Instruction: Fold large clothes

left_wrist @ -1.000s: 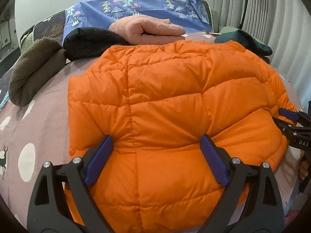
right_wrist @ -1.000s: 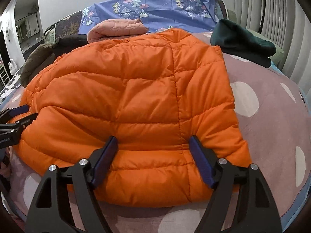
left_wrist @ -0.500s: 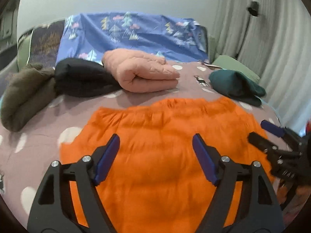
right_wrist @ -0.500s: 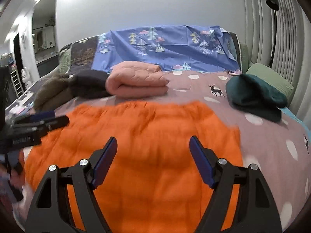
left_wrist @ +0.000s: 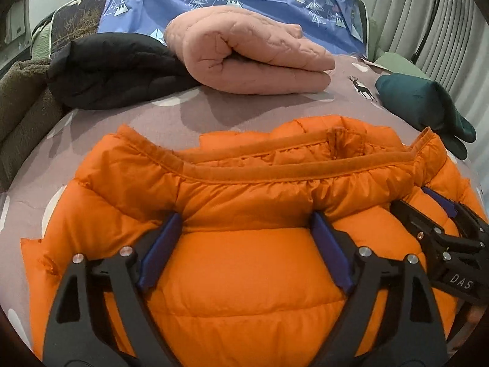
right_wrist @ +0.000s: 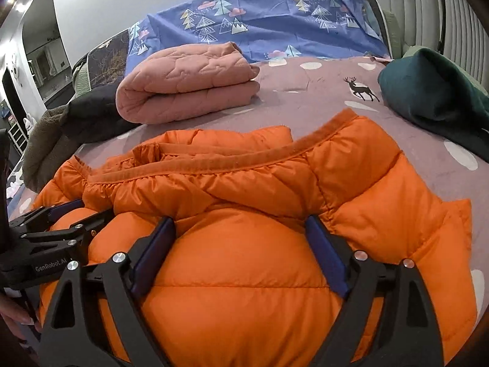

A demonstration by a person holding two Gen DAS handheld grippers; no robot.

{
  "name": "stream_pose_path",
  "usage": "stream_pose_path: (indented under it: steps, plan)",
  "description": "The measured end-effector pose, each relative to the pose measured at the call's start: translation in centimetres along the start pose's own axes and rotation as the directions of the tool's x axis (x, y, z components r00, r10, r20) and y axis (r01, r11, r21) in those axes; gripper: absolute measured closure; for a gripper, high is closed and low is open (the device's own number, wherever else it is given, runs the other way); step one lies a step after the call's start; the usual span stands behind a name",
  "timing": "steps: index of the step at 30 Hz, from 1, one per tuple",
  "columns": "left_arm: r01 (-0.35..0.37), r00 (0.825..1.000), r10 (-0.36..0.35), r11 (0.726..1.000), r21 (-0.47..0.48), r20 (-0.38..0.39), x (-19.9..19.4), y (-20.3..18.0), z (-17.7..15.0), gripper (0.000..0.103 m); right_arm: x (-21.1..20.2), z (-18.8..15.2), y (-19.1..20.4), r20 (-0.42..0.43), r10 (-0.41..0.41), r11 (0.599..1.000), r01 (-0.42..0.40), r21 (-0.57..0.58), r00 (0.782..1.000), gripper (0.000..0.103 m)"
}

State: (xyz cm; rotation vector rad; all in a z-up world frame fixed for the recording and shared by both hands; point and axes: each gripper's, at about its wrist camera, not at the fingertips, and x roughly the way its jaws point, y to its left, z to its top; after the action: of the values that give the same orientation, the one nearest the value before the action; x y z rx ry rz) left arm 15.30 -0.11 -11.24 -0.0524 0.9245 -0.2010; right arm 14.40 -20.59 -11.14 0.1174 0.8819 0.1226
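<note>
An orange puffer jacket [left_wrist: 244, 275] lies folded over on the mauve bedsheet [left_wrist: 229, 113], its hem band [left_wrist: 275, 171] lying across the top away from me. My left gripper [left_wrist: 247, 229] has its jaws wide apart, pressed on the padded fold. My right gripper [right_wrist: 240, 232] is also wide open and rests on the same fold; the jacket [right_wrist: 244, 275] bulges between its fingers. The right gripper shows at the right of the left wrist view [left_wrist: 440, 214], and the left gripper at the left of the right wrist view [right_wrist: 70, 217].
A folded pink quilted garment [left_wrist: 250, 58] lies beyond the jacket. A black garment [left_wrist: 116, 70] and a brown fleece [left_wrist: 21, 101] lie at the left, a dark green garment [left_wrist: 424, 107] at the right. A blue tree-print cloth [left_wrist: 244, 3] covers the headboard.
Both grippers lifted the near part of the jacket, carried it forward over the rest, and came down. The hem band now lies on top, and both grippers rest open on the fold.
</note>
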Motion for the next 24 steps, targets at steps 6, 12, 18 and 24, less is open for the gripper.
stream_pose_path:
  steps: [6, 12, 18, 24]
  plan:
    - [0.003, 1.000, -0.003, 1.000, -0.004, 0.002, 0.3, 0.0, 0.1, 0.015, 0.2, 0.2, -0.1, -0.006, -0.011, 1.000, 0.011, -0.009, 1.000, 0.014]
    - [0.025, 1.000, -0.025, 0.999, -0.021, 0.018, -1.6, 0.4, 0.3, 0.016, -1.2, 0.7, 0.7, -0.011, -0.056, 0.998, 0.055, -0.042, 0.998, 0.014]
    - [0.018, 0.988, -0.011, 0.999, -0.042, 0.155, -9.1, 3.9, 0.0, 0.014, -5.0, 3.1, 3.2, 0.039, -0.006, 0.999, 0.008, -0.046, 0.999, 0.036]
    - [-0.021, 0.995, 0.028, 0.997, -0.068, 0.097, -10.5, 9.2, -3.1, 0.011, -3.7, 4.8, 7.1, 0.008, 0.008, 0.995, -0.007, -0.104, 1.000, 0.038]
